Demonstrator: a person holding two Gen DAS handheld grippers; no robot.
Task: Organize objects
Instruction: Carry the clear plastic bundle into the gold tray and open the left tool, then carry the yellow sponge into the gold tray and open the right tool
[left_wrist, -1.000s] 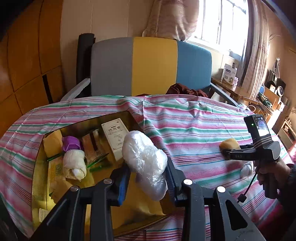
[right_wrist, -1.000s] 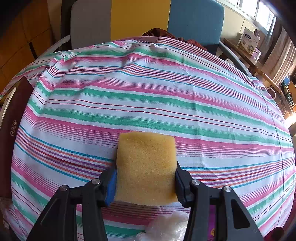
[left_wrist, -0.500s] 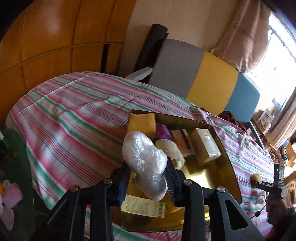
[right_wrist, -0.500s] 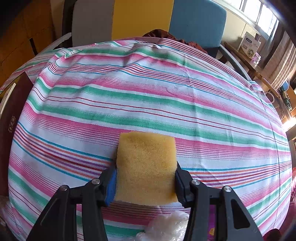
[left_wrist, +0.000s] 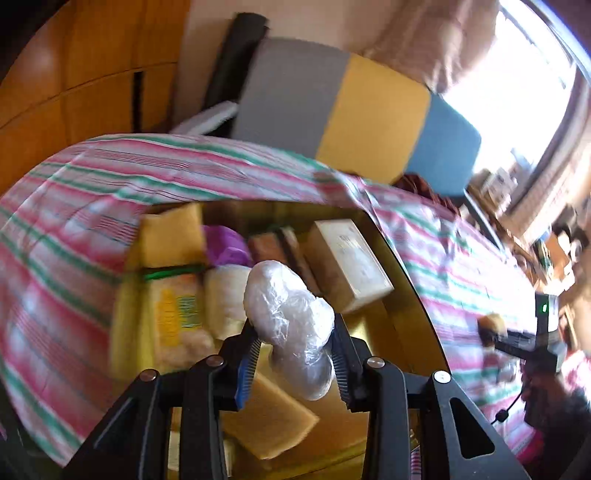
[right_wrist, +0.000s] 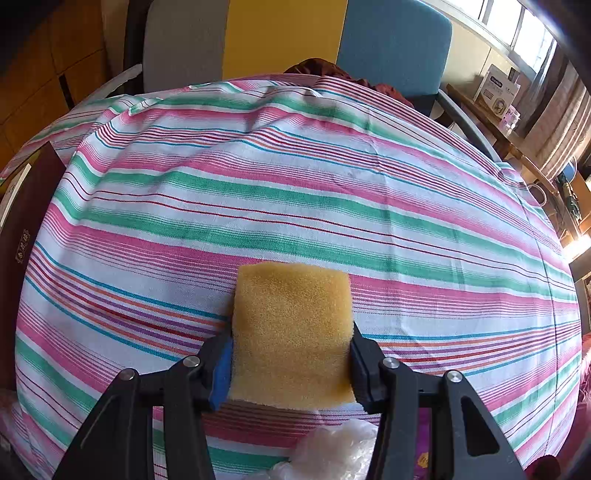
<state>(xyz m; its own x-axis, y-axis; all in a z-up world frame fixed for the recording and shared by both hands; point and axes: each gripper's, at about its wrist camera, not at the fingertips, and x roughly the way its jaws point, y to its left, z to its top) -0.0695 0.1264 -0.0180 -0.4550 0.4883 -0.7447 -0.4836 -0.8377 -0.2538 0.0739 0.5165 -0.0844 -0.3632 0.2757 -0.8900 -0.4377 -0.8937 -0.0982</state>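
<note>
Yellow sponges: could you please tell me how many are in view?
3 yellow sponges. One stands in the box's far-left corner, one lies in the box below the left claw, and one is gripped by the right claw. More may be hidden in the box.

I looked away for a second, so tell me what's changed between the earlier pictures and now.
The left hand-held gripper has swung over the gold box with the plastic-wrapped bundle, now above the items inside. Nothing was taken or released. The right hand-held gripper stays shut on the yellow sponge over the striped cloth.
</note>
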